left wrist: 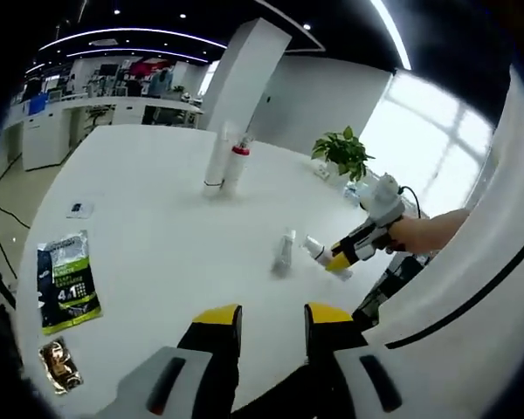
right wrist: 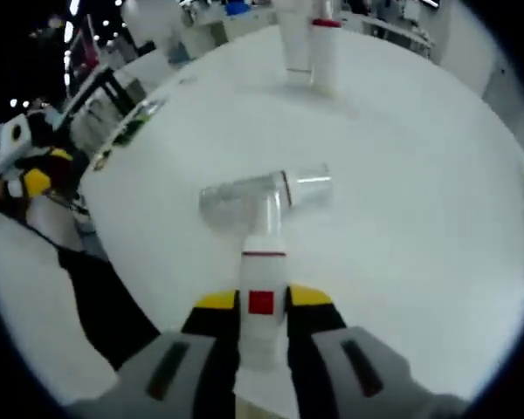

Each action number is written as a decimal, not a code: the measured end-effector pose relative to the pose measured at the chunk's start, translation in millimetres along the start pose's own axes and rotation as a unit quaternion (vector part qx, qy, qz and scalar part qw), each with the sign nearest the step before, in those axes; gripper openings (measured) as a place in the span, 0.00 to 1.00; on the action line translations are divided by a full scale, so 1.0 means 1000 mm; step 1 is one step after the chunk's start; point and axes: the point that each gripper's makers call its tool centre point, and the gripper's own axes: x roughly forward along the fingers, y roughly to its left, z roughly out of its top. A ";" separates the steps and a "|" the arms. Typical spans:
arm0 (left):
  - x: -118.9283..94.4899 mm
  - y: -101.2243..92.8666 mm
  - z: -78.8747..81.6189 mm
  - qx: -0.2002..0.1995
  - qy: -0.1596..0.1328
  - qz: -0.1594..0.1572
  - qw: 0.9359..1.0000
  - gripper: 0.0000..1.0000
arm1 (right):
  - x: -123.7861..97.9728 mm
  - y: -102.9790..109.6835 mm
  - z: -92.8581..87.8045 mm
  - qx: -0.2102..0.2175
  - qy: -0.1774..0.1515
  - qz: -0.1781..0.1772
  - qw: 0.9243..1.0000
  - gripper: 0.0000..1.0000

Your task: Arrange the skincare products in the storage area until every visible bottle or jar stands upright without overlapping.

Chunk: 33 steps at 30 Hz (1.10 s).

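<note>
A clear bottle (right wrist: 262, 196) lies on its side in the middle of the white table (right wrist: 419, 218); it is the small grey shape (left wrist: 284, 253) in the left gripper view. My right gripper (right wrist: 262, 301) is shut on a white bottle with a red square (right wrist: 262, 323), whose far end touches or nearly touches the clear one. From the left gripper view, the right gripper (left wrist: 345, 257) holds that white bottle (left wrist: 314, 250) low over the table. Two tall bottles, one clear (left wrist: 217, 161) and one with a red band (left wrist: 237, 161), stand upright at the far side. My left gripper (left wrist: 262, 327) is open and holds nothing.
A green packet (left wrist: 65, 279) and a small brown packet (left wrist: 59, 365) lie near the table's left edge, with a small flat item (left wrist: 79, 209) further back. A potted plant (left wrist: 342, 153) stands at the far right. A person's hand (left wrist: 428, 231) holds the right gripper.
</note>
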 end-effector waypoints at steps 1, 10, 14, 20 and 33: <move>0.004 -0.005 0.000 0.016 0.009 -0.012 1.000 0.29 | -0.004 0.004 0.009 -0.006 -0.016 0.010 1.000 0.17; 0.023 -0.015 0.043 0.007 -0.033 -0.049 0.998 0.30 | -0.029 0.090 0.105 -0.036 -0.158 0.112 0.980 0.17; 0.025 -0.020 0.063 -0.053 -0.067 -0.071 0.994 0.32 | -0.040 0.147 0.137 -0.082 -0.201 0.166 0.962 0.17; 0.007 -0.006 0.087 -0.146 -0.126 -0.072 0.979 0.35 | -0.041 0.168 0.160 -0.122 -0.223 0.163 0.953 0.17; -0.005 -0.007 0.099 -0.186 -0.173 -0.083 0.964 0.28 | -0.033 0.223 0.156 -0.242 -0.216 0.186 0.928 0.18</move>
